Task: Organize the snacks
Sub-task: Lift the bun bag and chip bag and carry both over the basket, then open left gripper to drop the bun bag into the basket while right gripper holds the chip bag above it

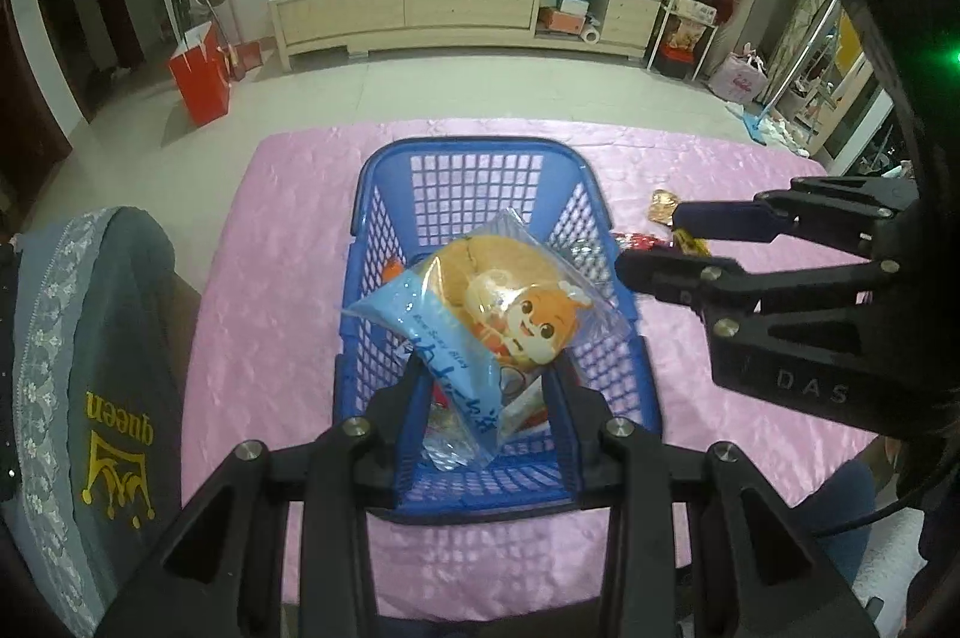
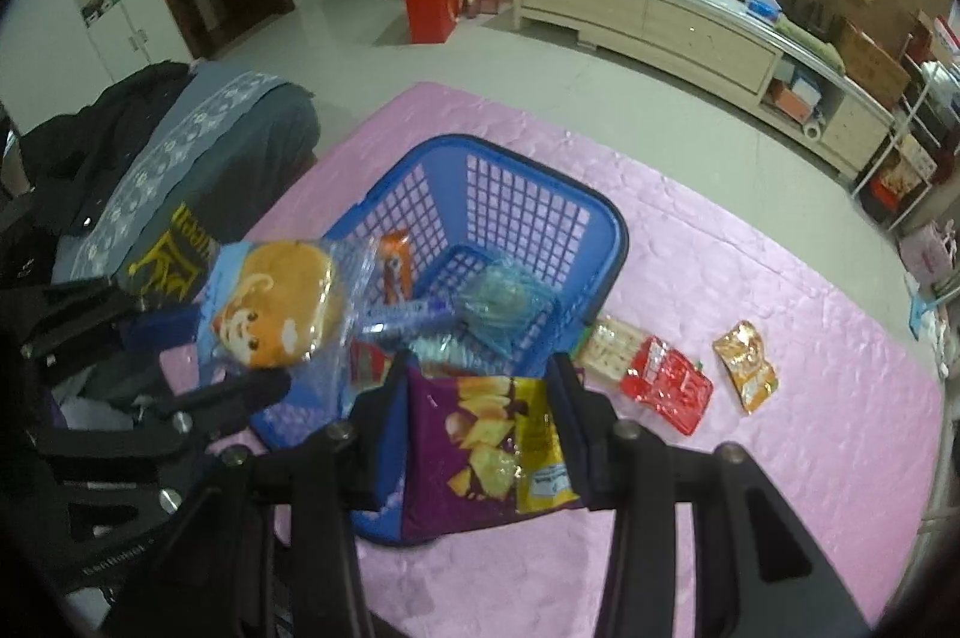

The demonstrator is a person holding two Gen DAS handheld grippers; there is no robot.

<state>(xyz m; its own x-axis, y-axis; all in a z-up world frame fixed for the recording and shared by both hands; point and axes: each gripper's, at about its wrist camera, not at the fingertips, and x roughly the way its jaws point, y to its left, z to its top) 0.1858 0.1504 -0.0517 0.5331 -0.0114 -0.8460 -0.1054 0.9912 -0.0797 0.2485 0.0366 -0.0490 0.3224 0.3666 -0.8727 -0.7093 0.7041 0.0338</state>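
A table covered in a shiny pink quilted cloth (image 1: 288, 278) occupies the foreground; a grey cushioned chair back with a yellow crown print (image 1: 90, 368) stands at its left edge. On the cloth sits a blue plastic lattice basket (image 1: 468, 158), upright; inside it lie several packets, among them an orange wrapper (image 2: 396, 260) against the far left wall and a clear bluish crinkled pack (image 2: 498, 302) near the middle.

The left gripper (image 1: 486, 392) is clamped on a clear-and-blue bread packet printed with an orange cartoon squirrel (image 1: 498, 308); the packet hangs over the basket's interior, tilted. The right gripper (image 2: 480, 398) is closed on a purple and yellow crisp bag (image 2: 486, 440); that bag hangs at the basket's near rim, partly over it.

On the cloth to the right of the basket, outside it, lie three items in a row: a pale cracker pack (image 2: 612, 350) touching the basket wall; a red foil packet (image 2: 666, 386) just beside it; a small orange-gold sachet (image 2: 747, 362) further right, apart from the red one.
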